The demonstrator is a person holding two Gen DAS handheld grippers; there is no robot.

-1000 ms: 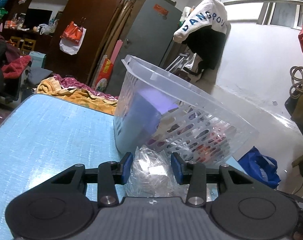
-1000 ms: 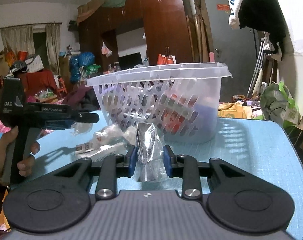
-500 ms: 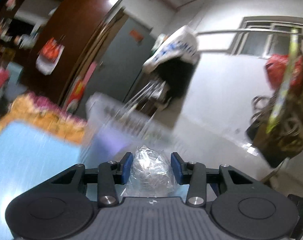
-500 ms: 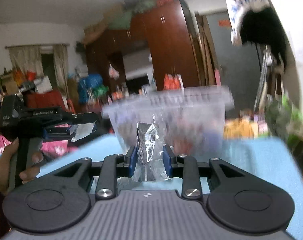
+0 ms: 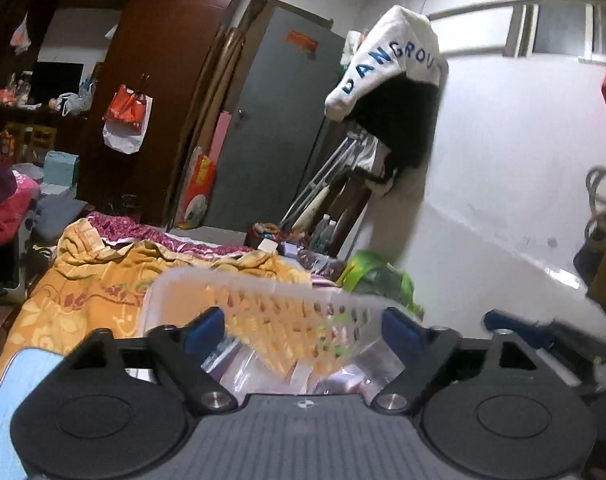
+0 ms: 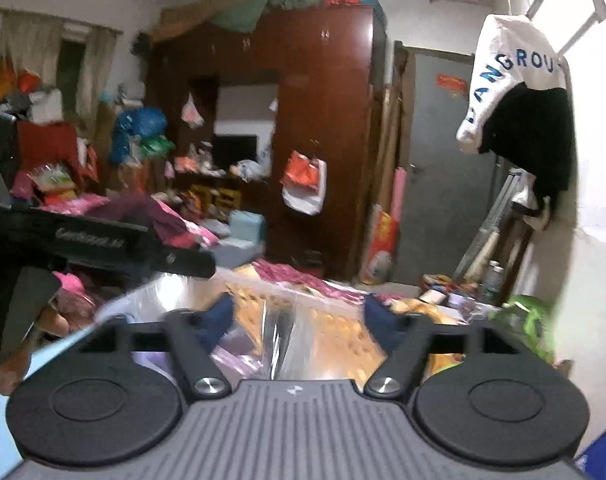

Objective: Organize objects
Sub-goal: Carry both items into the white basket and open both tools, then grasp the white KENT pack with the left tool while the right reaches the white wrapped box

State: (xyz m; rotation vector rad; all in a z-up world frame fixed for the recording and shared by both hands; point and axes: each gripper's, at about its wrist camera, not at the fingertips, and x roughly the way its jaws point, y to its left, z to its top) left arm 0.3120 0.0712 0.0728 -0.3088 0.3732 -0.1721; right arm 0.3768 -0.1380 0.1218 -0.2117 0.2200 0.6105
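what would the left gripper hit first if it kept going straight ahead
Most likely the basket: its perforated wall and rim lie right between the open left gripper fingers. Blur makes the depth uncertain; beyond it is only bedding.

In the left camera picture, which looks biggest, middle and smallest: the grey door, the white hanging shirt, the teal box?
1. Grey door
2. White shirt
3. Teal box

That is only how they look; distance from the camera differs.

My left gripper (image 5: 303, 330) has its fingers spread wide apart. My right gripper (image 6: 297, 316) is spread wide too. Both point forward, side by side.
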